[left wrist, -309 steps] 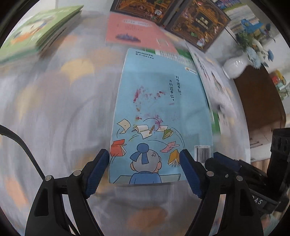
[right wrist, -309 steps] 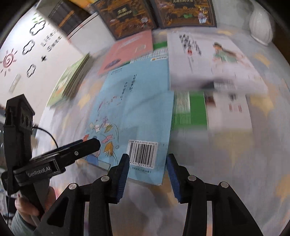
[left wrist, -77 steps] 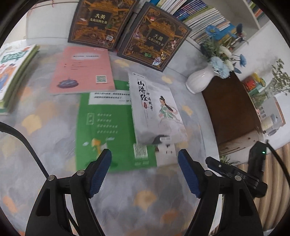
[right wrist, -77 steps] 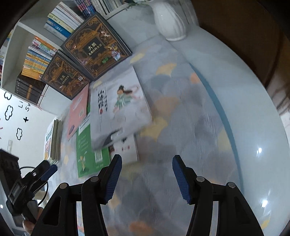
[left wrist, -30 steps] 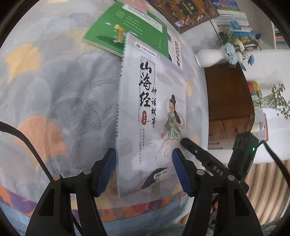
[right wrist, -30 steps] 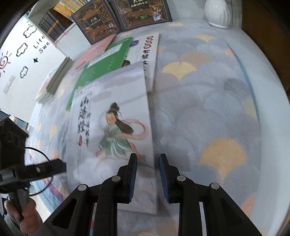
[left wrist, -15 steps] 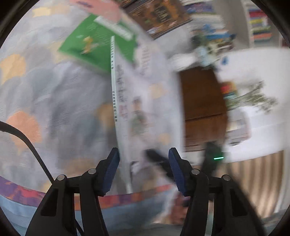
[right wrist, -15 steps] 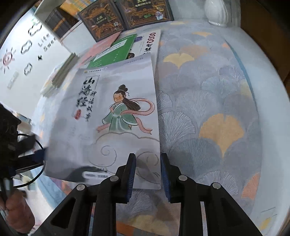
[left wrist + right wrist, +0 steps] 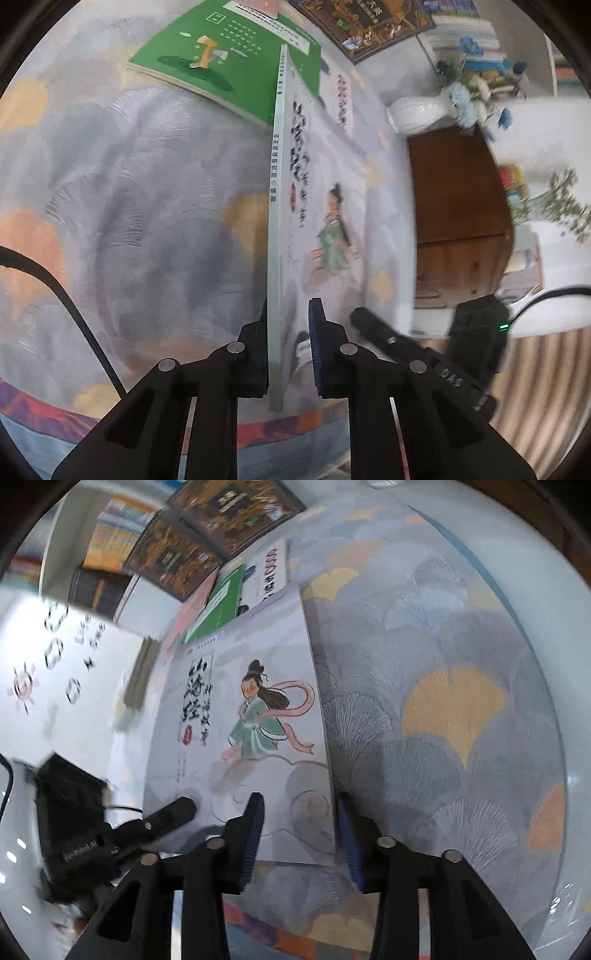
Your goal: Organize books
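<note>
A grey-white picture book (image 9: 325, 206) with a girl in a green robe on its cover is lifted off the patterned tablecloth (image 9: 140, 192), seen almost edge-on in the left wrist view. My left gripper (image 9: 288, 350) has its jaws close around the book's spine edge near the bottom corner. In the right wrist view the book's cover (image 9: 251, 716) faces the camera. My right gripper (image 9: 299, 834) stands partly open around its lower right corner, the jaws not pressing on it.
A green book (image 9: 229, 55), a white book (image 9: 271, 570) and a pink book (image 9: 188, 613) lie on the cloth behind. Two dark ornate books (image 9: 207, 528) lean at the back. A white vase (image 9: 417, 110) and a brown cabinet (image 9: 458, 199) stand right. A book stack (image 9: 138, 672) lies left.
My left gripper has closed in on the book's spine edge. My right gripper's jaws have opened wider and the book has tipped up off the cloth.
</note>
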Motion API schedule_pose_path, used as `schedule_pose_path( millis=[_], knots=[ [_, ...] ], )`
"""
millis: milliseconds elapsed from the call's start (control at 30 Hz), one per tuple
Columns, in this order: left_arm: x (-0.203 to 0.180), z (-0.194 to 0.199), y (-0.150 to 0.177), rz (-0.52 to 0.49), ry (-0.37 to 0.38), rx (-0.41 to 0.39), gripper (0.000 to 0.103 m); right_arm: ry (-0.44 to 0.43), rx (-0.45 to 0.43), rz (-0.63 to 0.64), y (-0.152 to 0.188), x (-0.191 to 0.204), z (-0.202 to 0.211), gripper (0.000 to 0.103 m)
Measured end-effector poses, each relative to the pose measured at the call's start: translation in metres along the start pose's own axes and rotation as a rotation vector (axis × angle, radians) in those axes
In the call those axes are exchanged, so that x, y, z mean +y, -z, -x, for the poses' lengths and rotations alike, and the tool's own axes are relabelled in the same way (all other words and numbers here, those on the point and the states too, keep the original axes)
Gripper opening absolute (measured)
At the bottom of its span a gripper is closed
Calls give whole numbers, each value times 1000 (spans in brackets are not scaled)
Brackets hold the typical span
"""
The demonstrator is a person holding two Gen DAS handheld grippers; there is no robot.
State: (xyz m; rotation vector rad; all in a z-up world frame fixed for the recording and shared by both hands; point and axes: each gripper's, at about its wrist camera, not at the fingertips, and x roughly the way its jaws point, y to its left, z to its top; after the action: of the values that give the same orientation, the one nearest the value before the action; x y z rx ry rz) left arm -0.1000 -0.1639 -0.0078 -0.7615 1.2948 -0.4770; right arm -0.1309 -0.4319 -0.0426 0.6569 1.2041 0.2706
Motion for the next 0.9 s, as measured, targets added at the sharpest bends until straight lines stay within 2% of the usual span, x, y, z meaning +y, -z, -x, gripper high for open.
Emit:
schedule_pose_path(
  millis=[67, 100, 167, 200, 333, 500, 600, 633, 667, 700, 733, 833, 900],
  knots=[
    [0, 6, -6, 48, 72, -6, 12, -30, 26, -39, -2, -6, 2, 41],
    [2, 10, -12, 104, 146, 0, 12, -57, 49, -69, -3, -10, 3, 42],
    [4, 10, -20, 194, 256, 16, 12, -128, 71, -146, -4, -20, 6, 54],
    [4, 10, -24, 216, 291, 21, 12, -171, 75, -195, -5, -28, 8, 55],
    [2, 1, -33, 293, 366, 48, 12, -257, 97, -265, -7, -40, 8, 55],
    [8, 1, -30, 346, 396, 76, 12, -393, 115, -349, -13, -40, -9, 55],
    [16, -2, -29, 359, 380, 105, 12, -432, 120, -400, -18, -39, -21, 54],
    [20, -1, -27, 364, 374, 106, 12, -429, 103, -387, -18, -37, -18, 51],
    [22, 0, -26, 360, 358, 101, 12, -400, 93, -358, -19, -33, -14, 40],
    [23, 1, -26, 337, 324, 96, 12, -362, 78, -322, -20, -29, -10, 36],
    [22, 2, -27, 315, 290, 92, 12, -339, 66, -294, -22, -26, -7, 27],
    [11, 6, -27, 181, 141, 83, 12, -235, 17, -180, -20, -8, 6, 25],
    [-6, 8, -24, 33, 0, 67, 12, -125, -21, -55, -19, 13, 15, 24]
  ],
)
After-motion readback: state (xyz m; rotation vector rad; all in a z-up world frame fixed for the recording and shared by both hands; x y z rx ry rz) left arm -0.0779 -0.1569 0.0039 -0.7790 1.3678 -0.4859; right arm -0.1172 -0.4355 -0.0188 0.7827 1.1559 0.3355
